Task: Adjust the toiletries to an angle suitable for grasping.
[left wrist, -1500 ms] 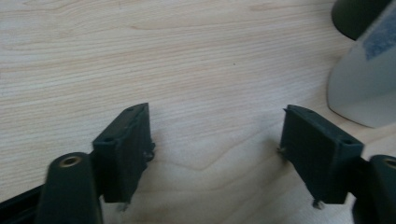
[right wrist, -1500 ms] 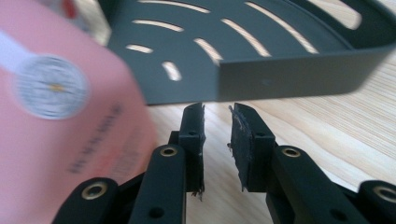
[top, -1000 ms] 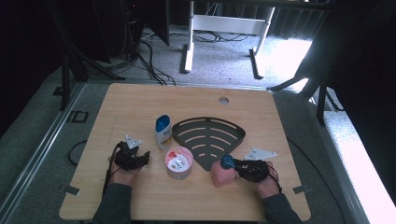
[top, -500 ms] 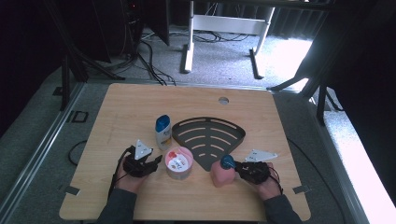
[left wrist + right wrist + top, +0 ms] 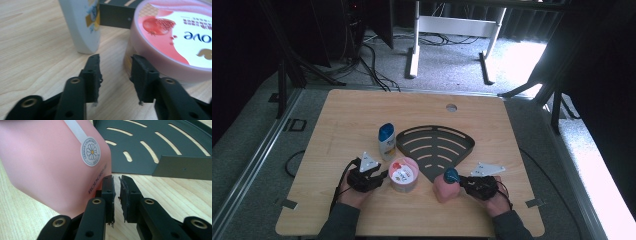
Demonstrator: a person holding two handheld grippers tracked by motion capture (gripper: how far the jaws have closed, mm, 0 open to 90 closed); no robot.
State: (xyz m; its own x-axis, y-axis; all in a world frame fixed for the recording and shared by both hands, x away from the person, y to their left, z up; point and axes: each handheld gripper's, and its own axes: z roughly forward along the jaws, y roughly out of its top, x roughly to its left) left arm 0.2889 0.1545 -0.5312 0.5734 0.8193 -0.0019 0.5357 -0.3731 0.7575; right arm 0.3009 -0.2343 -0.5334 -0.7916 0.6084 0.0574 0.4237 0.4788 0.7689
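Observation:
A round pink tub [image 5: 404, 174] with a white and red lid stands at the table's front middle, and it appears large at the right of the left gripper view as the tub [image 5: 175, 42]. My left gripper [image 5: 379, 176] lies just left of it, open [image 5: 115, 75], with bare wood between its jaws and the right jaw close to the tub's wall. A pink bottle [image 5: 446, 186] with a teal cap stands right of the tub. My right gripper [image 5: 463, 183] is beside that bottle [image 5: 55, 162], shut [image 5: 116, 195] with nothing between its jaws.
A white bottle [image 5: 386, 141] with a blue cap stands behind the tub, seen close as the bottle [image 5: 82, 25]. A black fan-shaped slotted tray [image 5: 435, 146] lies at the table's middle, its edge [image 5: 185, 170] just beyond the right gripper. A cable hole [image 5: 451, 107] sits near the far edge.
My left gripper has moved right and toward the front edge, ending close beside the pink tub. The right gripper has stayed beside the pink bottle.

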